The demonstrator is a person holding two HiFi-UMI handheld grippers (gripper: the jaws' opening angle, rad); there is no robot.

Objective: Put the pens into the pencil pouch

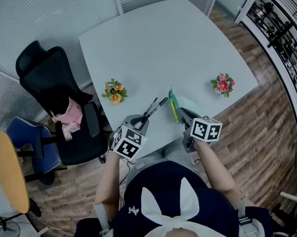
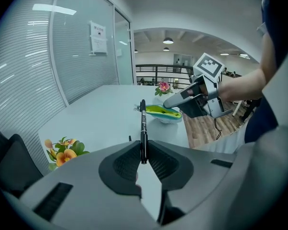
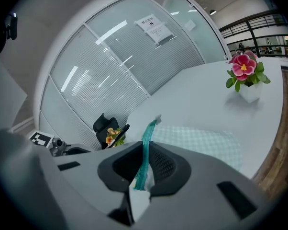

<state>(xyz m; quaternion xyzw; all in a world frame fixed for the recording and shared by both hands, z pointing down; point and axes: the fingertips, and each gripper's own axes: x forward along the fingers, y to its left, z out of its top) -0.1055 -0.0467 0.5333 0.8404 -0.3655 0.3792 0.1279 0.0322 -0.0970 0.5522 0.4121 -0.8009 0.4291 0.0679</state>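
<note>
**One pen in your grip, none seen in the pouch yet**

Your left tongs (image 2: 143, 161) are clamped on a thin black pen (image 2: 143, 126). They grip it near one end. The rest of the pen sticks out in front, above the white table (image 1: 188, 43). In the left gripper view the far tip of the pen points at the pouch (image 2: 163, 112), which sits just right of the middle of the frame.

Your right tongs (image 3: 143, 171) are pinched on the green edge of the pouch and hold that edge up. The checked part of the pouch lies flat on the table behind it.

In the head view the pouch is at the near edge of the table, a little right of the middle of the frame. The pen is just to its left. The two are close but do not touch.

So this much looks done: you have a pen, and you have the pouch held ready. What is left is to slide this pen in through the top of the pouch.

No view looks inside the pouch, so you cannot tell if a pen is in there.

In the head view a second thin dark line runs right beside the pen. It may be one more pen or only a shadow
</note>
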